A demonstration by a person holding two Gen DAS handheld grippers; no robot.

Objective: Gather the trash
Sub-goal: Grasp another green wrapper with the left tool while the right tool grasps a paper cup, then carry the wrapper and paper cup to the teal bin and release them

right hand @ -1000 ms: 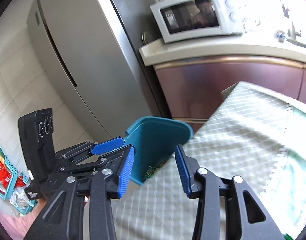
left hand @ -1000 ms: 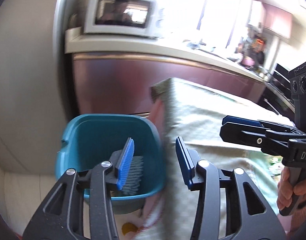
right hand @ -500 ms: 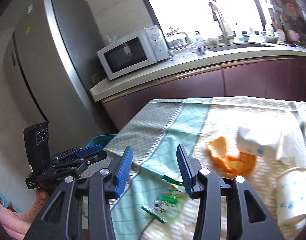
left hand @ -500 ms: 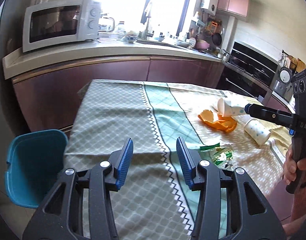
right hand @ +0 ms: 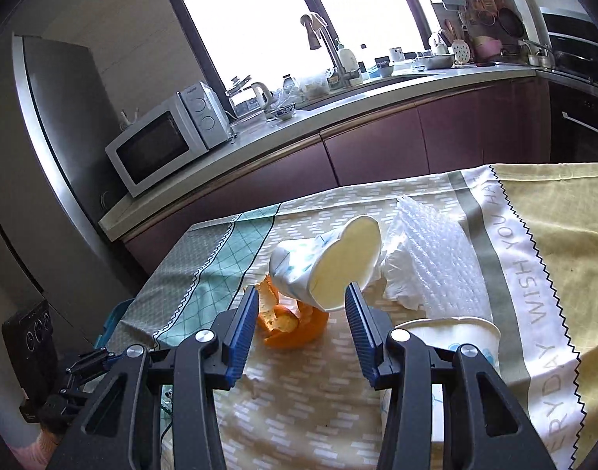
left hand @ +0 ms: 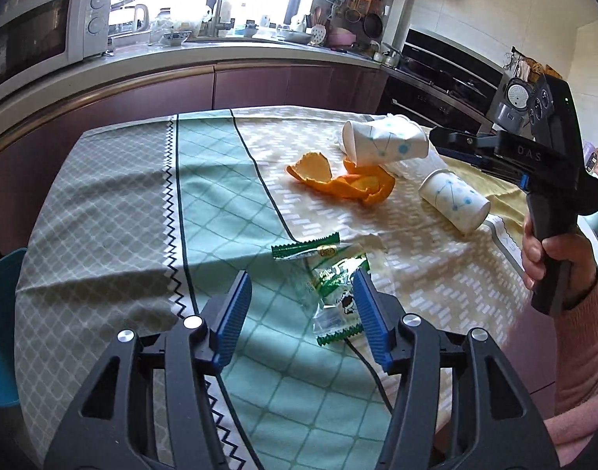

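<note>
1. The bin sits off the counter's left edge, well apart from the trash, so anything loosely pinched could drop on the way.
2. Two paper cups lie tipped: a crushed cup on the orange peel, which may drag, and a second cup, which may roll.
3. One sheet of bubble wrap.
4. Two wrappers, flat and slippery.
5. Left claw is empty and opening over the wrappers; right claw stands half-wide, empty.

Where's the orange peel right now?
The orange peel lies mid-table in the left wrist view, beside the crushed paper cup, beyond the green wrappers.
</note>
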